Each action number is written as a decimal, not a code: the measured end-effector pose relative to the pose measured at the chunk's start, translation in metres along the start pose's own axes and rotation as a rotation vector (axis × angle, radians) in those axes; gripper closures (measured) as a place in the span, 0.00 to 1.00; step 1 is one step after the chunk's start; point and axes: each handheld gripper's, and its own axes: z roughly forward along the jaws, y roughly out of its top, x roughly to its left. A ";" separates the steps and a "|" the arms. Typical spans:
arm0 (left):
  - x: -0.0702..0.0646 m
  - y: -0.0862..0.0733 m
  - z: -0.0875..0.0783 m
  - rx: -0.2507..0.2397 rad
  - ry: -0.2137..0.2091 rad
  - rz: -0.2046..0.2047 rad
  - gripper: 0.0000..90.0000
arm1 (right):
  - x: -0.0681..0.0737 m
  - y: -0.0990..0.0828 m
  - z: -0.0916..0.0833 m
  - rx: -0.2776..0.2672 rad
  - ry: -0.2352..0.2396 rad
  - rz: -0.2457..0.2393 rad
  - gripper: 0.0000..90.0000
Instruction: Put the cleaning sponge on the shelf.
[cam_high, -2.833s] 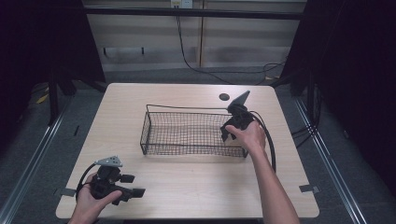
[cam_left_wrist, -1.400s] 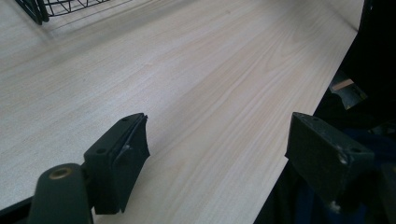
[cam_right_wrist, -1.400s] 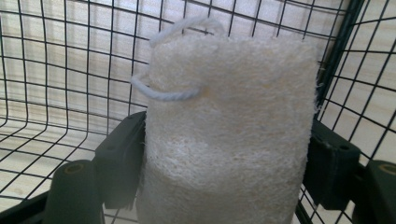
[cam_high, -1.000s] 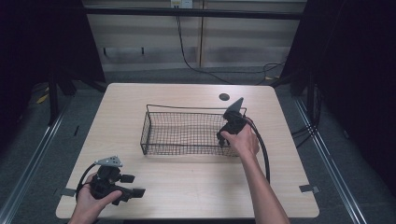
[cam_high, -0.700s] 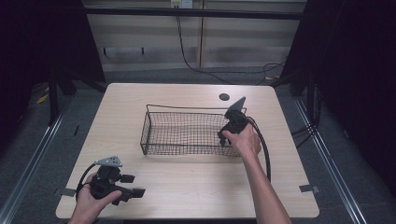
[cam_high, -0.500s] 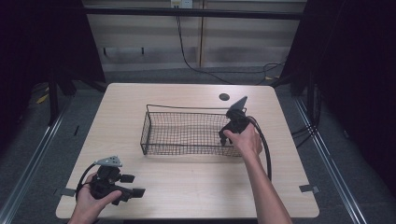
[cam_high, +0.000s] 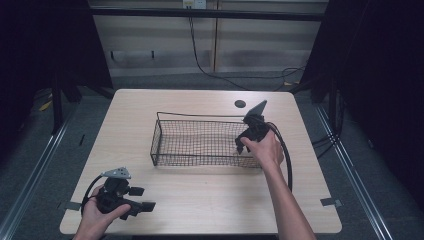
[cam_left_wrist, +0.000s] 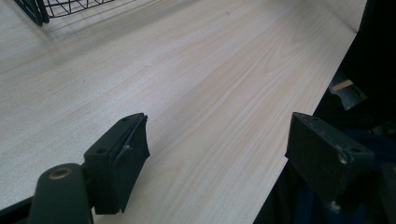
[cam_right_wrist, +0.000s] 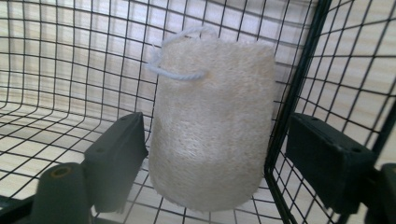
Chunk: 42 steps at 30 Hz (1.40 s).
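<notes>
Right gripper (cam_high: 246, 141), shifted slightly along the wire basket (cam_high: 200, 142) end wall since earlier frames, jaws apart around loofah sponge (cam_right_wrist: 212, 123) inside corner, unclamped, likely just deposited; left gripper (cam_left_wrist: 229, 163) idle, jaws apart, over bare table (cam_left_wrist: 201, 84).

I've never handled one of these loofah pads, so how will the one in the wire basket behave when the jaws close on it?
The loofah pad looks fibrous and porous, so probably light and squashy. Its rough weave should resist slipping. Lying flat in the basket corner, it seems unlikely to roll; the cord loop might snag the wire.
</notes>
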 end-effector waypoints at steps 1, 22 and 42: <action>0.000 0.000 0.000 0.000 0.000 0.000 0.23 | 0.000 0.000 -0.001 -0.007 0.001 0.001 0.20; 0.000 0.000 0.000 0.005 0.005 0.004 0.23 | -0.009 -0.017 -0.026 -0.098 0.065 -0.079 0.18; 0.000 0.000 0.001 0.011 0.011 0.004 0.23 | -0.012 -0.047 -0.049 -0.221 0.193 -0.214 0.25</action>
